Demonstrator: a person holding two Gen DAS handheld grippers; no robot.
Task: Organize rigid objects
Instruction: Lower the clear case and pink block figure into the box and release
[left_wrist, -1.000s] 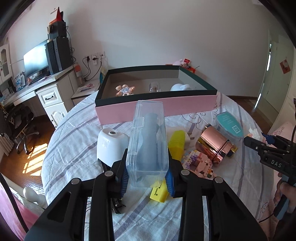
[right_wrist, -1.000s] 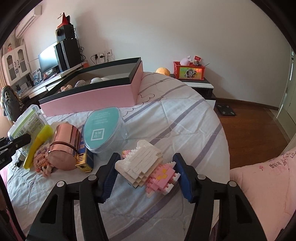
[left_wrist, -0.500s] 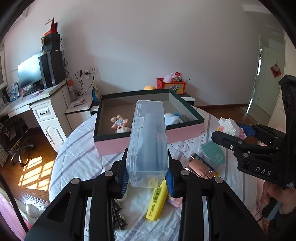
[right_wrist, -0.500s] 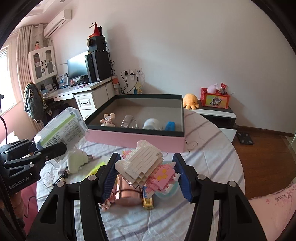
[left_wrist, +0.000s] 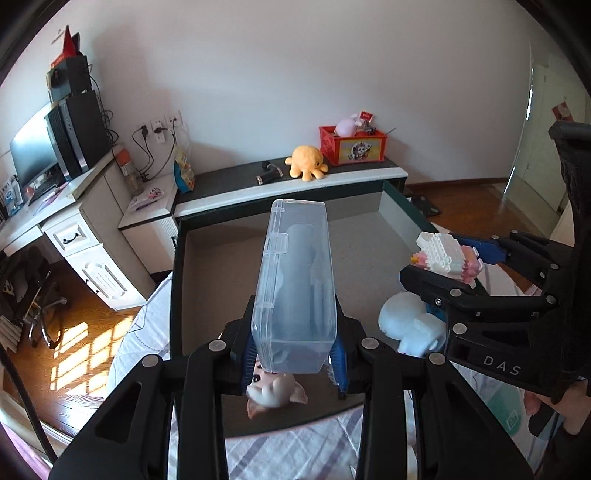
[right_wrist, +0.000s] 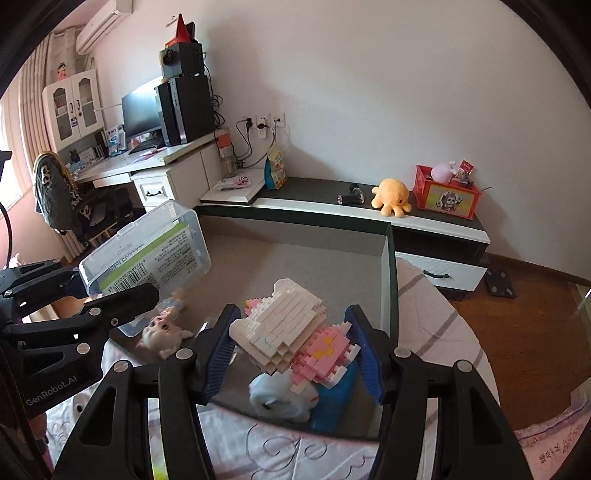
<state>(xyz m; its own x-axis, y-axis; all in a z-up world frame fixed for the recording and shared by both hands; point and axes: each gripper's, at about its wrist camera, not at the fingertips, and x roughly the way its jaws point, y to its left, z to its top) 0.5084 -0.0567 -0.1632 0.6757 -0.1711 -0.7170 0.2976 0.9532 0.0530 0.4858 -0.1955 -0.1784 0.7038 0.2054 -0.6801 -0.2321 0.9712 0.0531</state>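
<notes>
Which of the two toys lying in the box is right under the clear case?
The small doll, its head just below the clear case held by the left gripper. The pale blue toy lies off to the right, under the right gripper.

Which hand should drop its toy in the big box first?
Probably left. The left gripper holds the clear case over bare floor in the box. The right gripper's brick toy hangs over the white figure.

A plain white wall (left_wrist: 295, 74) rises ahead. Below it runs a low black-and-white cabinet (right_wrist: 424, 221). At left, a white desk (right_wrist: 155, 170) carries a monitor (right_wrist: 142, 110). Sunlight patches the wooden floor (left_wrist: 74, 354).
</notes>
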